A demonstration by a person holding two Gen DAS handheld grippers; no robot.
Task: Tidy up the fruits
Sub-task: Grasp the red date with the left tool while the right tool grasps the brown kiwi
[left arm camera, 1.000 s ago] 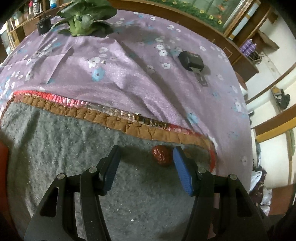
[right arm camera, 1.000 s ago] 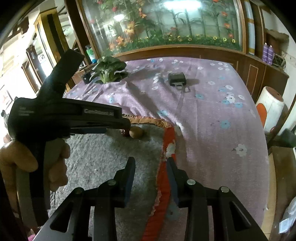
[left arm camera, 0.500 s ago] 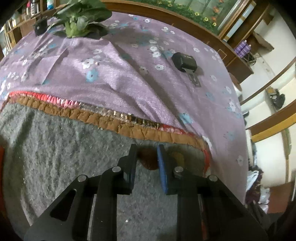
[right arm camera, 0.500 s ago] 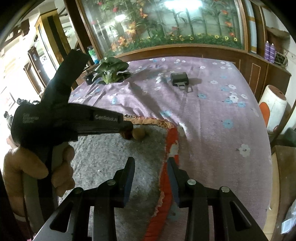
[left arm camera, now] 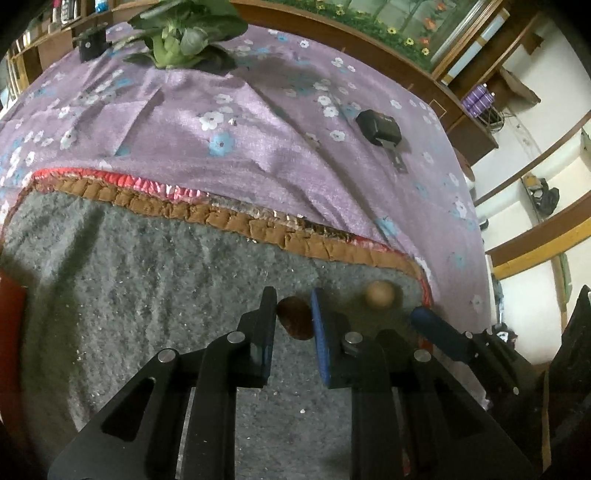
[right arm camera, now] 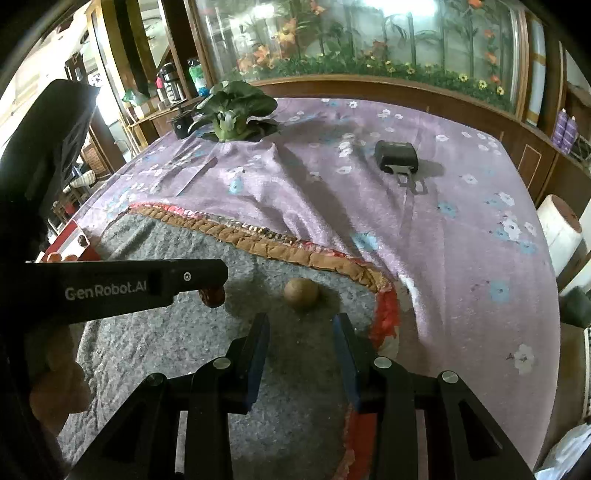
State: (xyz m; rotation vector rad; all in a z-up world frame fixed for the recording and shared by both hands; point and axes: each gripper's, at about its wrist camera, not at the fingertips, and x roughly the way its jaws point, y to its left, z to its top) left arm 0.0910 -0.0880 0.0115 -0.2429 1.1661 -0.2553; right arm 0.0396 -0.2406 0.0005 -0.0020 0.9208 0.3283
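Two grippers over a purple flowered tablecloth and a grey felt mat edged in orange-red trim.

The left gripper, jaws narrow, clamps a dark red wrinkled date; the right gripper is spread wide just short of a round tan longan lying on the mat's corner.

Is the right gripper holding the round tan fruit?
No, the right gripper is open, and the round tan fruit lies on the grey mat ahead of its fingertips.

Dim, soft indoor light; glare off the glass cabinet; strong fisheye bending, dark corners
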